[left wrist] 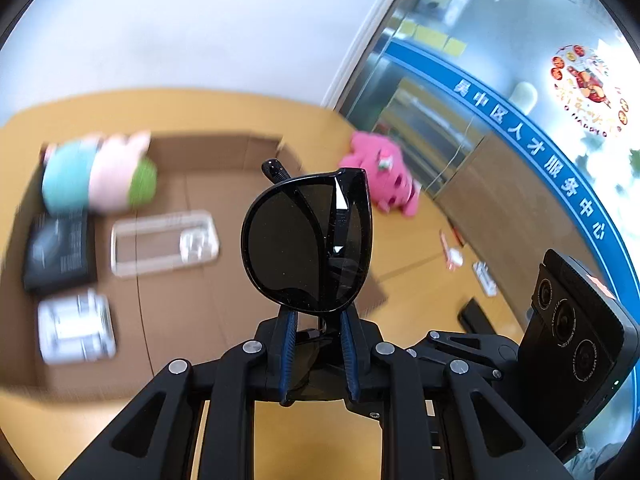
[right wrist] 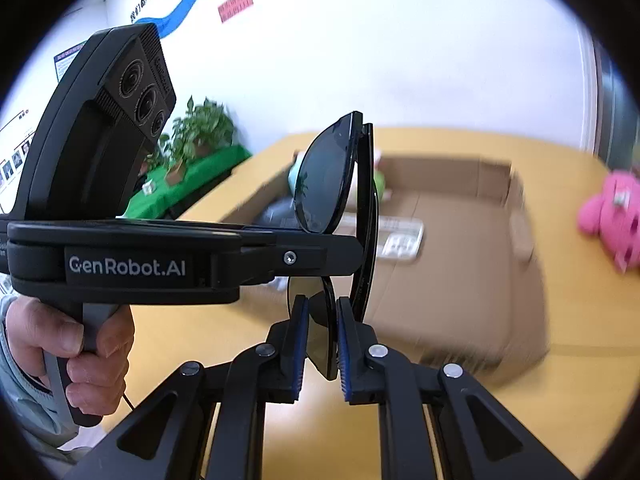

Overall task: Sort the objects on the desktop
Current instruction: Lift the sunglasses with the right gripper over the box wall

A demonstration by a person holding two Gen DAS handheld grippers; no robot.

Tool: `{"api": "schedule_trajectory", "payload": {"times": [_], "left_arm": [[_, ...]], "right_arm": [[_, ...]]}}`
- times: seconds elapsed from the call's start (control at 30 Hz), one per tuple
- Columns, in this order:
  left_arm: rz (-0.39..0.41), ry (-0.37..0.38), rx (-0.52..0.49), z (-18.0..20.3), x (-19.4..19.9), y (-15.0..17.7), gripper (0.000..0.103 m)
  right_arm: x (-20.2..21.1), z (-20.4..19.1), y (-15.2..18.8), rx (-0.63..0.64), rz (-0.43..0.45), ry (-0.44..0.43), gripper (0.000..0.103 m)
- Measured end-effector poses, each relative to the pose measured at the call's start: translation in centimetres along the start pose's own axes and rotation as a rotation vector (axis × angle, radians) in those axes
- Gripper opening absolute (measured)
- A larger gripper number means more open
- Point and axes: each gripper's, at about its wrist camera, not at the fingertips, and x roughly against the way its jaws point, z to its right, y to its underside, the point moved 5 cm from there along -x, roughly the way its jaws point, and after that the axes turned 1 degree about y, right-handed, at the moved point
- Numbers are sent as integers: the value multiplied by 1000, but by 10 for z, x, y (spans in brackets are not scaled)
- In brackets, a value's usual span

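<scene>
You held the black sunglasses (left wrist: 306,240) in the air above the yellow surface (left wrist: 320,436), gripped from both sides. Your left gripper (left wrist: 318,354) was narrowed onto one lens, its blue pads pressing the lower rim, with the glasses folded and standing upright over the fingers. Your right gripper (right wrist: 322,344) was likewise clamped on the other lens, seen edge-on in the right wrist view, where the left gripper's body crossed in from the left with your hand (right wrist: 76,354) on its handle.

Below the sunglasses lay an open cardboard box (left wrist: 224,148), flat on the surface. Inside it, along its left side, were a soft toy (left wrist: 100,176) in teal, pink and green at the far corner, a black box (left wrist: 60,250) nearer, and a blurred silvery pack (left wrist: 76,328) nearest. A clear phone case (left wrist: 164,242) lay beside the black box, towards the box's middle. A pink plush toy (left wrist: 384,172) sat on the surface just outside the box's far right corner.
</scene>
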Motion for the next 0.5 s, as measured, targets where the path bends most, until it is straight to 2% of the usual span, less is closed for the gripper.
{"api": "schedule_trajectory", "payload": {"times": [0.13, 0.27, 0.4, 0.5], "left_arm": [[26, 10, -45, 2, -5, -49, 21], [21, 21, -56, -2, -18, -77, 21], [-17, 35, -33, -11, -41, -87, 21], [-80, 47, 13, -26, -71, -81, 21]], "right_arm": [[3, 17, -41, -8, 51, 5, 12], [-5, 37, -68, -26, 59, 10, 12], [-21, 56, -77, -64, 29, -3, 12], [-39, 72, -65, -111, -24, -8, 12]]}}
